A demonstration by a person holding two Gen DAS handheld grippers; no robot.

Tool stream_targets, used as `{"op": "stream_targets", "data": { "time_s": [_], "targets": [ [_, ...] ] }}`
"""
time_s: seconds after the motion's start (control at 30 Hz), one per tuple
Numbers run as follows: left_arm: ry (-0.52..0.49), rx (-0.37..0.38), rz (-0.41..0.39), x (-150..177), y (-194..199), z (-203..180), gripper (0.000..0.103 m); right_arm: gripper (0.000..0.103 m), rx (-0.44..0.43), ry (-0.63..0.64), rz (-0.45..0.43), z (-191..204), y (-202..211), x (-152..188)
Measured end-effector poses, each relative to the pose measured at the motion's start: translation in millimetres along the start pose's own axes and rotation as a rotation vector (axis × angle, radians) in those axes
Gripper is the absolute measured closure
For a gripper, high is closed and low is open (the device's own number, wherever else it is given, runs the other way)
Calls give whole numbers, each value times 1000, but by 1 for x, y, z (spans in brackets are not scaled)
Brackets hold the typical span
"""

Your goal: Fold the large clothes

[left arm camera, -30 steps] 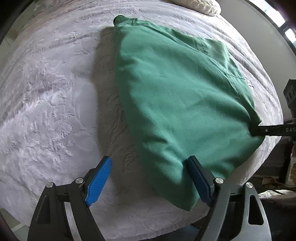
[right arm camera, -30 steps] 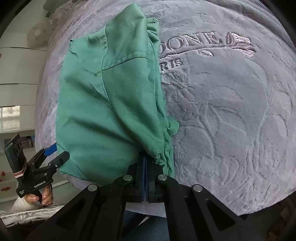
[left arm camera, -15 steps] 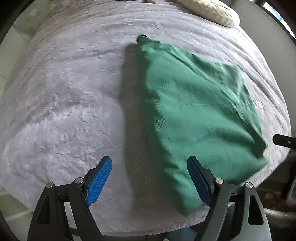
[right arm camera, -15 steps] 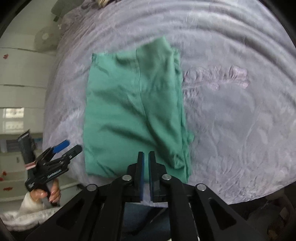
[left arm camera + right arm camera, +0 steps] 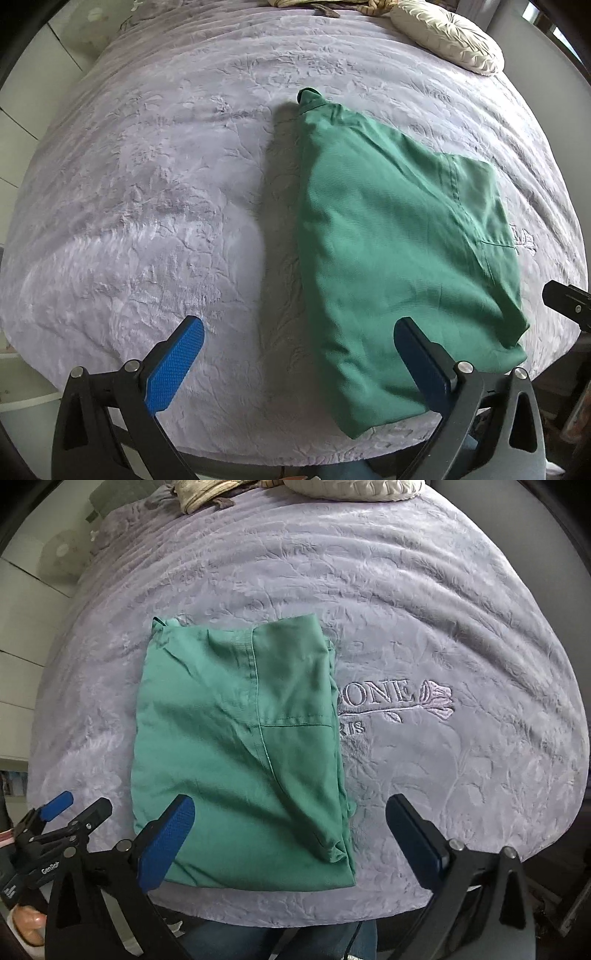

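Lying folded near the front edge of the purple bedspread (image 5: 424,602) was the green garment (image 5: 236,753). Both left gripper (image 5: 299,354) and right gripper (image 5: 290,830) hung above it, jaws opening wide, nothing between them. Cream pillow (image 5: 448,35) sat far back.

The green garment (image 5: 240,753) covers the first letters of the embroidered lettering (image 5: 384,698) on the bedspread (image 5: 406,590). A cream cushion (image 5: 354,489), perhaps round, is cut off at the top edge.

folded green garment (image 5: 399,258) on bed (image 5: 147,206)
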State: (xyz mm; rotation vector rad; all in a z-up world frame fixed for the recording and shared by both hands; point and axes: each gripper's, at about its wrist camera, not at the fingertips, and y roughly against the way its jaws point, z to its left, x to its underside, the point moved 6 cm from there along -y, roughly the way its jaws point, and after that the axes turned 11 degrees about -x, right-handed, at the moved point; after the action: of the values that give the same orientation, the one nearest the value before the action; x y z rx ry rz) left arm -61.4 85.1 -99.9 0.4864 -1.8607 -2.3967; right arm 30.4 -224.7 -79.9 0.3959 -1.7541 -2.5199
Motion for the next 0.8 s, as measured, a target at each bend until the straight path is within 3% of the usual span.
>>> {"op": "stream_targets", "data": {
  "time_s": [0.8],
  "targets": [
    [9,-17,-17,1,9,1,0,0,27,-20,26,-5,-1,7]
  ]
}}
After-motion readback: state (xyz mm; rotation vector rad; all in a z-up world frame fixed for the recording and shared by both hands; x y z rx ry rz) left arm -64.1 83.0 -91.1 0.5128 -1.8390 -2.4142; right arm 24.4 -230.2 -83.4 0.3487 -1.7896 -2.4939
